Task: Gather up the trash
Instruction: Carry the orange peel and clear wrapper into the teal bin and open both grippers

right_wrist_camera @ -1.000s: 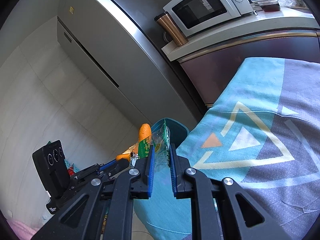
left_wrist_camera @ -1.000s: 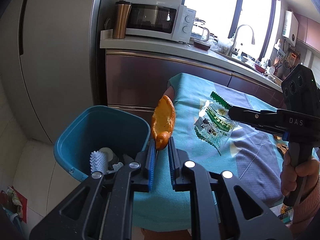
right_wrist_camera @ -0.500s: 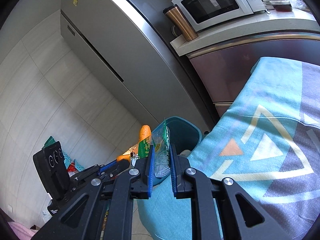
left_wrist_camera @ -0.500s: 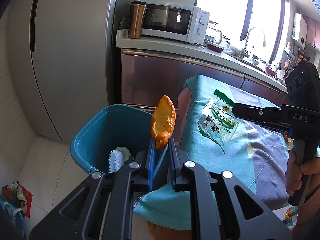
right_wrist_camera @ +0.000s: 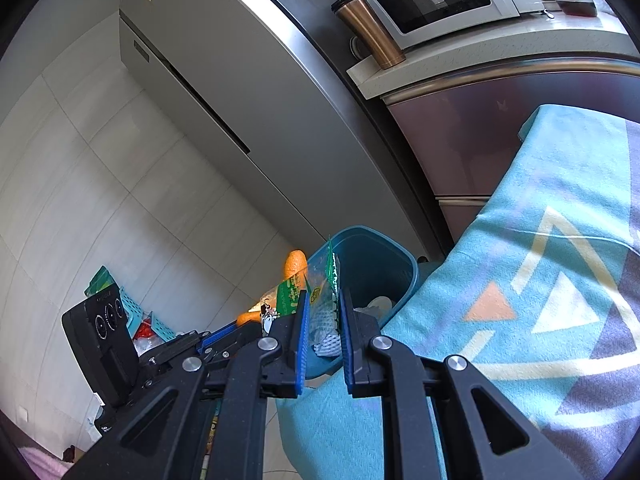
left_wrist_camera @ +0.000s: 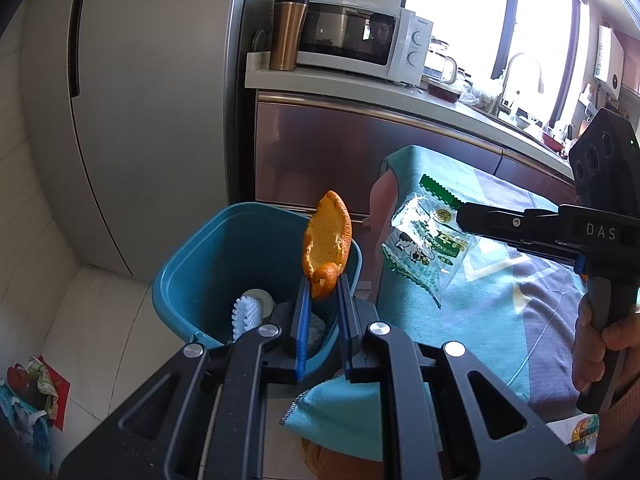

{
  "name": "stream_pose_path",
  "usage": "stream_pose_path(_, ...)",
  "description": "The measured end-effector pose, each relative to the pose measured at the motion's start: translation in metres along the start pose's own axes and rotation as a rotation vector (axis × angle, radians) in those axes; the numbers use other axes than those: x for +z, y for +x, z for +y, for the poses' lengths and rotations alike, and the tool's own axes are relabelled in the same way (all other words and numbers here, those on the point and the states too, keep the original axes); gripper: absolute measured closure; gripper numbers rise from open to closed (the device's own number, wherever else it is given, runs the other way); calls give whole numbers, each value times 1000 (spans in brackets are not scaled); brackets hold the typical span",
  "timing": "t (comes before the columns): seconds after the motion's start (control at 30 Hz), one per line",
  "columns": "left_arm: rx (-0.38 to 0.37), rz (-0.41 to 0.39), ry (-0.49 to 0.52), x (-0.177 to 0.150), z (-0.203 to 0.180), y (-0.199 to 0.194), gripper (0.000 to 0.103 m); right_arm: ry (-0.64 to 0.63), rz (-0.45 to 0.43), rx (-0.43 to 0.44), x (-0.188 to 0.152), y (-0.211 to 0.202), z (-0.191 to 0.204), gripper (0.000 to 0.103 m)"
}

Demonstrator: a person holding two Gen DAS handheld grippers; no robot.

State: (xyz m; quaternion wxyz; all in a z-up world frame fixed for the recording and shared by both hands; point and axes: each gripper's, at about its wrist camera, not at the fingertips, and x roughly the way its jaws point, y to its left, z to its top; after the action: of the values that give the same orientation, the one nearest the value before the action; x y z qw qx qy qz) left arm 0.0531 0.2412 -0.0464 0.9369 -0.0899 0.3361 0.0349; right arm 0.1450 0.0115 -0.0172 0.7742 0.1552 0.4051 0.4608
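My left gripper (left_wrist_camera: 323,286) is shut on an orange peel (left_wrist_camera: 328,240) and holds it over the near right rim of a teal trash bin (left_wrist_camera: 192,264). The bin holds a white brush and other rubbish. My right gripper (right_wrist_camera: 323,300) is shut on a clear and green snack wrapper (right_wrist_camera: 316,292); the wrapper also shows in the left wrist view (left_wrist_camera: 428,248), hanging beside the table edge just right of the bin. The bin (right_wrist_camera: 376,256) lies just beyond the right gripper. The peel (right_wrist_camera: 295,264) shows left of the wrapper.
A table with a teal and grey patterned cloth (left_wrist_camera: 500,312) stands right of the bin. Behind are a steel fridge (left_wrist_camera: 160,80), a counter with a microwave (left_wrist_camera: 352,40) and a copper tumbler (left_wrist_camera: 287,32). Bags and a basket lie on the tiled floor (right_wrist_camera: 136,312).
Both grippers have moved left off the table toward the bin, still holding the peel and the wrapper. The peel now hangs over the bin's rim.
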Motion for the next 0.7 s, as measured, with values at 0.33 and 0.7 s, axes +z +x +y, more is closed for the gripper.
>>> stream_pose_path(0.33,42,29,-18,0,12,14,90,6,37,-23,6,18,0,90)
stream_pose_path(0.7,76,57,-27,-3,23,27,90,14,81,-64,8,46,-2,90)
